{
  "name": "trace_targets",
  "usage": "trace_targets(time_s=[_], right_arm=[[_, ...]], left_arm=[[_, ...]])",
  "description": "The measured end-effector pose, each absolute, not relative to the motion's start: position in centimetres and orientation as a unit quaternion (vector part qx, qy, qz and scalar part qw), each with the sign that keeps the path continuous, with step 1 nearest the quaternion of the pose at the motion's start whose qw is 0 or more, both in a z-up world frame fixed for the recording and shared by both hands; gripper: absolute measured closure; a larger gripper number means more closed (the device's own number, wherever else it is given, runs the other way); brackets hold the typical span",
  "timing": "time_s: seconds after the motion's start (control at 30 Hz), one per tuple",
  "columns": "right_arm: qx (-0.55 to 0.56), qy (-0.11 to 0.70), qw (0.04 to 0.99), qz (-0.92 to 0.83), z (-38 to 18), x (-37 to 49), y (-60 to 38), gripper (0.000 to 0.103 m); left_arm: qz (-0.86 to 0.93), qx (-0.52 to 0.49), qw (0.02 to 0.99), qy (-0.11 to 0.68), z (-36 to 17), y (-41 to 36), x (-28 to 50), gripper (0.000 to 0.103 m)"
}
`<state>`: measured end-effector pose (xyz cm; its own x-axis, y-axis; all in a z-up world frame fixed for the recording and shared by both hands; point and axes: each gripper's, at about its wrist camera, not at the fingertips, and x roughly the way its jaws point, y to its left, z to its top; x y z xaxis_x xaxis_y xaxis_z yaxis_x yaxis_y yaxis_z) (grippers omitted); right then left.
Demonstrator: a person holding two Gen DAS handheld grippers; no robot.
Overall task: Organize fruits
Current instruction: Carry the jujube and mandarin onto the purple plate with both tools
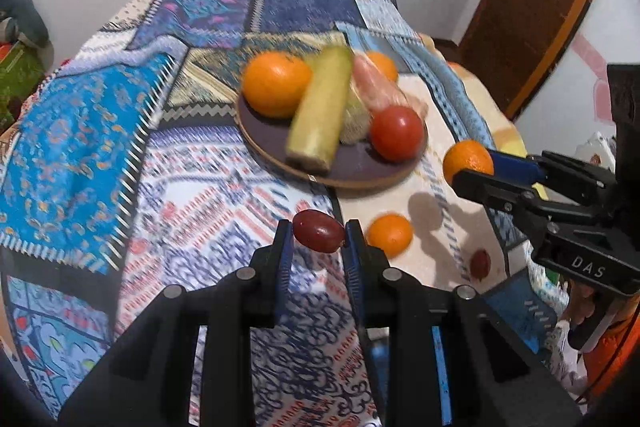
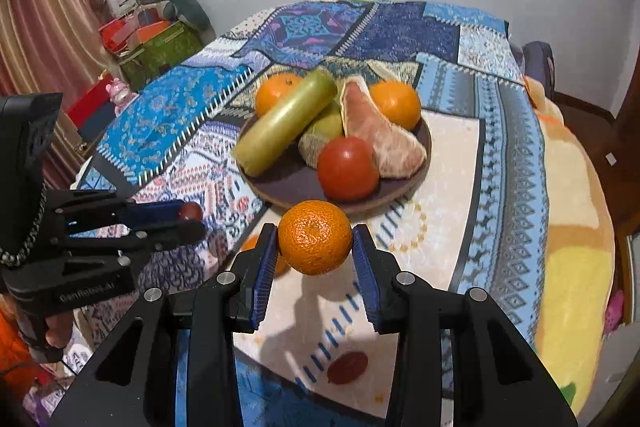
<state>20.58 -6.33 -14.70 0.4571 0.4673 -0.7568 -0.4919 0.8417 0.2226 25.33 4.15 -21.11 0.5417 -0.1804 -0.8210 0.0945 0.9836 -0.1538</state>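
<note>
My left gripper is shut on a small dark red fruit, held above the patchwork cloth short of the brown plate. My right gripper is shut on a mandarin, held above the cloth just in front of the plate. The plate holds two oranges, a long green fruit, a peeled pomelo piece, a green fruit and a tomato. Another mandarin and a dark red fruit lie on the cloth.
The table is covered by a blue patchwork cloth with a cream blanket on the right side. A wooden door stands at the right. Bags and boxes sit beyond the table's left edge.
</note>
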Motion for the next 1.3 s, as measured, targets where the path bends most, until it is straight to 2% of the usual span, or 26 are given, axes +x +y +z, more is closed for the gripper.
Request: trace_targets(time_s=[0.3,0.8,1.3], right_arm=[[-0.022,0.423,0.857,0.292,-13.9,22.3,-4.4,0.068],[-0.049,0.423,0.854,0.298,-15.4,25.4,-1.5,0.068],[-0.053,0.424,0.852,0.303,-15.7,25.6,-1.3,0.067]], left_arm=[[-0.061,-0.053,0.889,0.451,-19.8,6.4,28.1,0.077],[-0.060,-0.066,0.888,0.451,-21.4,7.8,33.0,0.077],[-0.063,-0.081,0.882,0.459,-21.9,7.9,33.7,0.077]])
